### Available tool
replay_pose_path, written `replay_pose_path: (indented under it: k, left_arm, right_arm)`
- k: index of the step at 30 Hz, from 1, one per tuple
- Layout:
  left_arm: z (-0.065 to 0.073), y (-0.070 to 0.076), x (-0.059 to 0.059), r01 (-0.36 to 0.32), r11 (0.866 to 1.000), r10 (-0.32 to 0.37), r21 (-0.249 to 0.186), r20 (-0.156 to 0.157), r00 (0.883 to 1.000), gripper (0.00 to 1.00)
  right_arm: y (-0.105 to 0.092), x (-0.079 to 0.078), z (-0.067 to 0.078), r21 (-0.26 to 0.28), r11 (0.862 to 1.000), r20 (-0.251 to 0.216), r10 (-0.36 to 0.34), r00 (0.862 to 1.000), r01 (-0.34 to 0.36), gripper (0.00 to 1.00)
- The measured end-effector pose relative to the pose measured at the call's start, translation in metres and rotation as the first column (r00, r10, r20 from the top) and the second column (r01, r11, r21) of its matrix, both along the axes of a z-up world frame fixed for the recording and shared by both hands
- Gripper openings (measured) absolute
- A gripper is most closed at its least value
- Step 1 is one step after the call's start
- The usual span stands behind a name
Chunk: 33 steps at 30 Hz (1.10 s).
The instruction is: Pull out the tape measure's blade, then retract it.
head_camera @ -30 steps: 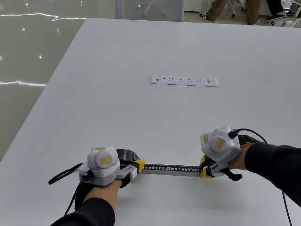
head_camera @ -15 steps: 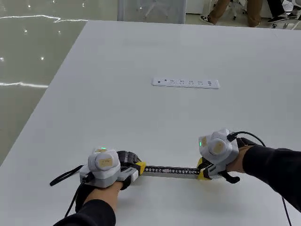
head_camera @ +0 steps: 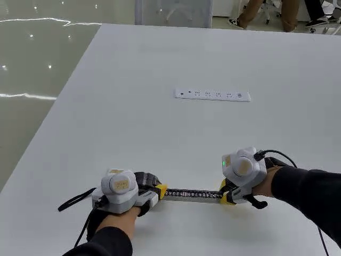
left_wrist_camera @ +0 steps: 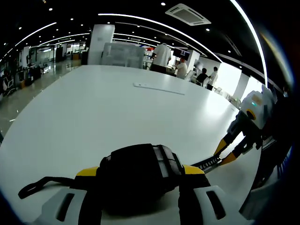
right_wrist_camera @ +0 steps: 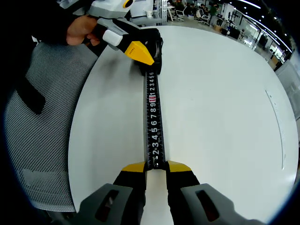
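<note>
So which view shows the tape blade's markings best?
The right gripper view: the blade runs from the right gripper to the case, numbers readable. The head view shows it as a thin dark strip; the left gripper view catches a short stretch past the case.

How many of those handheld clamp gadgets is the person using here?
2. The left gripper is clamped on the tape measure case near the front edge of the table; the right gripper pinches the tip of the blade. None seems hidden.
</note>
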<state>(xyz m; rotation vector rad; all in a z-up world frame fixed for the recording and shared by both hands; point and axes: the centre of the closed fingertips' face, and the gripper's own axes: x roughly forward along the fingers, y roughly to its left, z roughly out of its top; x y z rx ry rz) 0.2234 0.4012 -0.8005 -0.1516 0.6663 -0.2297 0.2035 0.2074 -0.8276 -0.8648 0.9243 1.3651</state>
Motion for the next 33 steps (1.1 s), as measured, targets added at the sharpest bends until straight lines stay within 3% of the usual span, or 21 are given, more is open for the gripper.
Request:
replay_pose_path:
  k: [33]
  left_arm:
    - [0.0, 0.0, -0.001, 0.011, 1.0, -0.011, -0.002, -0.001, 1.0, 0.62]
  right_arm:
    - [0.032, -0.001, -0.002, 0.045, 0.999, -0.009, 0.0, 1.0, 0.0, 0.12]
